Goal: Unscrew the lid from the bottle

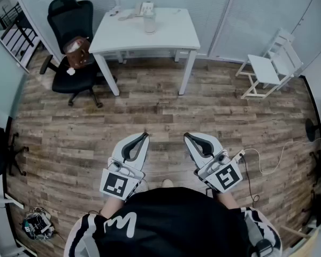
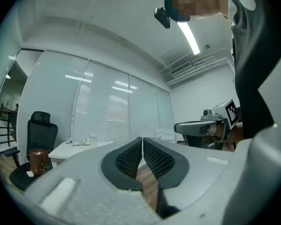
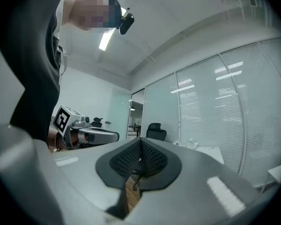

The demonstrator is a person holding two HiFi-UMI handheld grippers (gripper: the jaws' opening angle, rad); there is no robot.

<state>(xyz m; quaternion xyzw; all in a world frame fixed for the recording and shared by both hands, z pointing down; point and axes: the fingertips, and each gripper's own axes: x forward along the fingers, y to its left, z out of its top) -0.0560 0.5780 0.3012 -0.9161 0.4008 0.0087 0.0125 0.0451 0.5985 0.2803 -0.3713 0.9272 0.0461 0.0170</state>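
Note:
A clear bottle (image 1: 150,21) with its lid on stands on the white table (image 1: 171,33) far across the room. In the left gripper view the bottle (image 2: 92,139) is a small shape on that table (image 2: 72,149). The person holds my left gripper (image 1: 145,135) and right gripper (image 1: 186,136) side by side, level, low in front of the body and well short of the table. Both are shut with nothing between the pads. The left gripper (image 2: 142,140) sees the right one (image 2: 201,127) beside it. The right gripper (image 3: 140,140) sees the left one (image 3: 91,136).
A black office chair (image 1: 69,42) with a brown bag (image 1: 77,51) on its seat stands left of the table. A small white chair (image 1: 270,63) is at the right. A white cable (image 1: 267,162) lies on the wood floor (image 1: 150,111). Glass partition walls line the back.

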